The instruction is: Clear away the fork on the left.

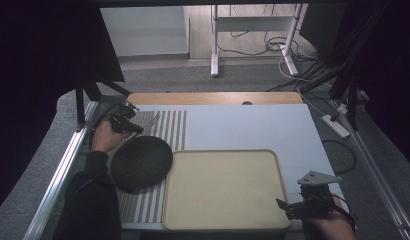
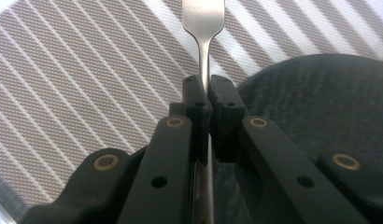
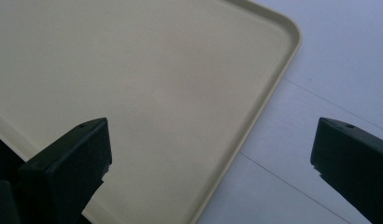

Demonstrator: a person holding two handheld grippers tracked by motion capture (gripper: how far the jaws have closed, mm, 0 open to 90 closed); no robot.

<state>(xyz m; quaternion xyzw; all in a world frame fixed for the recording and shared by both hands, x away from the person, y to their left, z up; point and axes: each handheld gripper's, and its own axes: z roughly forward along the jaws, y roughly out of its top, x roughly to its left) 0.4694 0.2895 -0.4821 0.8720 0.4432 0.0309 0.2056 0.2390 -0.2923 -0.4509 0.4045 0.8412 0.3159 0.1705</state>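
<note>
Left gripper view shows your left gripper (image 2: 204,100) clamped on a silver metal fork's (image 2: 203,28) handle, tines pointing ahead over the striped placemat (image 2: 77,79), beside the dark woven round mat (image 2: 320,102). Your right gripper (image 3: 210,158) hangs wide open, empty, over the beige plastic tray's (image 3: 133,70) corner.

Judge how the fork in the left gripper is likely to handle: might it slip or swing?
The fork looks like polished metal, so probably stiff but slippery. The left gripper pinches only its thin handle edge-on, so it may pivot. Its tines end out of view, unsupported, so a bump could swing it.
</note>
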